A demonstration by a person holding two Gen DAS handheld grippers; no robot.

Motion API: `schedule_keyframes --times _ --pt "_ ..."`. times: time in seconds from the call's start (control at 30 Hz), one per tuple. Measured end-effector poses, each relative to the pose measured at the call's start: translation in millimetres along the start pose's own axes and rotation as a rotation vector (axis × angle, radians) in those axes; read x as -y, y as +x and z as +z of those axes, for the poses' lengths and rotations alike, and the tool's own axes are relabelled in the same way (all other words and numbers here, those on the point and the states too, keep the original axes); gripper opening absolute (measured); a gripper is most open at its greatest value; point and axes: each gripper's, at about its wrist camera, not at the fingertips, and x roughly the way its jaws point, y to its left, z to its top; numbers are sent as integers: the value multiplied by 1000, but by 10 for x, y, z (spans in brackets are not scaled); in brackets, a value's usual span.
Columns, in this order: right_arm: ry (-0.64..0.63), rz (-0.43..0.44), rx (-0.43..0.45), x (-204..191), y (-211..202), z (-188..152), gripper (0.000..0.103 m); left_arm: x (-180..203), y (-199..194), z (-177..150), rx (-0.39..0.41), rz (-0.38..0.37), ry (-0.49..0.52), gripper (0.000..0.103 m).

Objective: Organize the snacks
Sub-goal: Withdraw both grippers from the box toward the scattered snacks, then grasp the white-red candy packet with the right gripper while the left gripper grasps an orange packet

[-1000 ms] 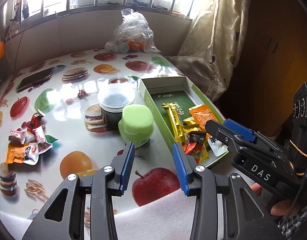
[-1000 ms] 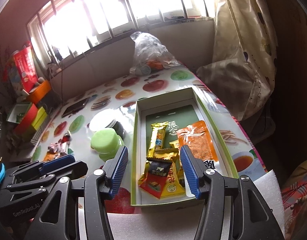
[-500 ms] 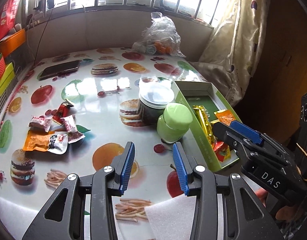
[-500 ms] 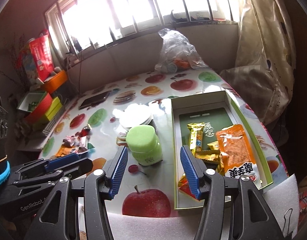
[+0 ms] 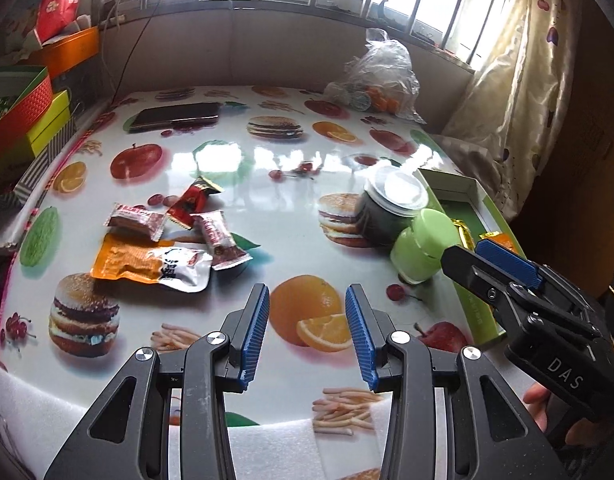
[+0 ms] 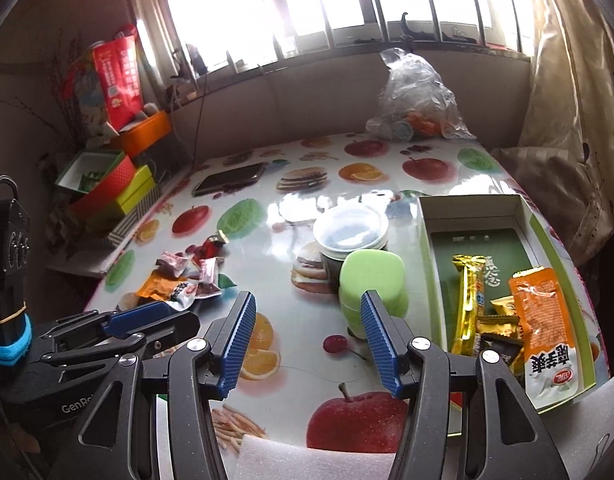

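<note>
While several packets already lie in the green box at the right edge of the bench, four loose snacks remain in a cluster on the bench's left side, so the step in hand looks like the reach toward the next one to collect. Both tools are empty: the left gripper has its fingers spread with nothing between them over the printed orange, and the right gripper stands wider, also holding nothing. Nearest the left gripper is the orange-and-white packet, lying flat with its long axis roughly across the view, orange end to the left and white end to the right. Just behind it sit two pink-wrapped candies, the second one running diagonally with its near end touching the packet's white end. A red packet lies beyond, pointing up and to the right. Judging from this, the next move calls for swinging the left gripper leftward and down, then turning the fingers to straddle the chosen packet across its short side. The green jar and the lidded cup stand between cluster and box and would need clearing on the carry.
</note>
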Motion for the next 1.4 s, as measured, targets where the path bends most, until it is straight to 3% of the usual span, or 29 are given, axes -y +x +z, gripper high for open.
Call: schedule_keyframes --times 0.5,1.17,1.27,1.33,1.4 --pt "-102 58 -131 -525 743 -26 54 -1032 102 -88 -22 108 -218 41" --pt "-192 124 -241 -995 1683 164 55 -1444 379 -39 -83 102 -311 41" --pt "-183 140 -251 -1028 1768 185 48 -1494 399 -41 -87 108 -324 41" --pt "-195 148 -260 -1070 1805 184 35 -1525 400 -42 -86 111 -332 41" --pt "-229 174 -278 -1130 1831 161 30 -1546 386 -46 -83 114 -335 41"
